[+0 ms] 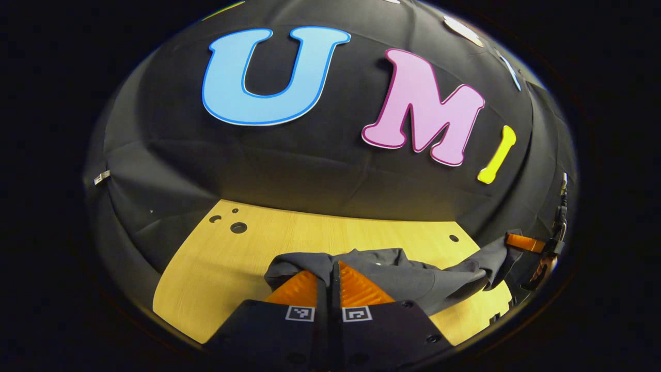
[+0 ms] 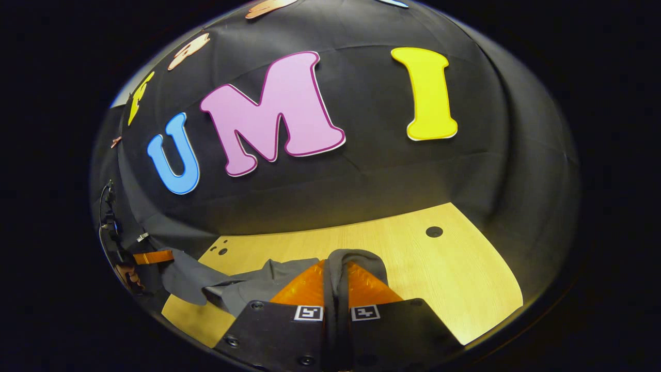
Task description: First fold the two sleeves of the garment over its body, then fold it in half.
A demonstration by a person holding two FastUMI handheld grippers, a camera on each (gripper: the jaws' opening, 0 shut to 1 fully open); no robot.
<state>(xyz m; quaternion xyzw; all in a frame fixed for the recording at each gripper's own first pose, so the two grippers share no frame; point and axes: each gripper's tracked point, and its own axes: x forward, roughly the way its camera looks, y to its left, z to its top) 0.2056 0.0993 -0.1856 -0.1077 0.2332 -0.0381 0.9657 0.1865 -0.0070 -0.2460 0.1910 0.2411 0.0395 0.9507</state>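
Note:
A dark grey garment [image 1: 413, 279] hangs stretched between both grippers above the wooden table [image 1: 217, 268]. In the left gripper view, my left gripper [image 1: 329, 281] is shut on one edge of the cloth, which wraps over its fingertips. At the far right of the same view the right gripper [image 1: 524, 243] pinches the other end, a hand behind it. In the right gripper view, my right gripper [image 2: 336, 281] is shut on a fold of the garment [image 2: 248, 287], which droops off to the left toward the left gripper [image 2: 152, 257].
The light wooden table [image 2: 439, 274] has small round holes near its far corners [image 1: 238, 227] [image 2: 434, 231]. The black booth wall rises right behind the table's far edge.

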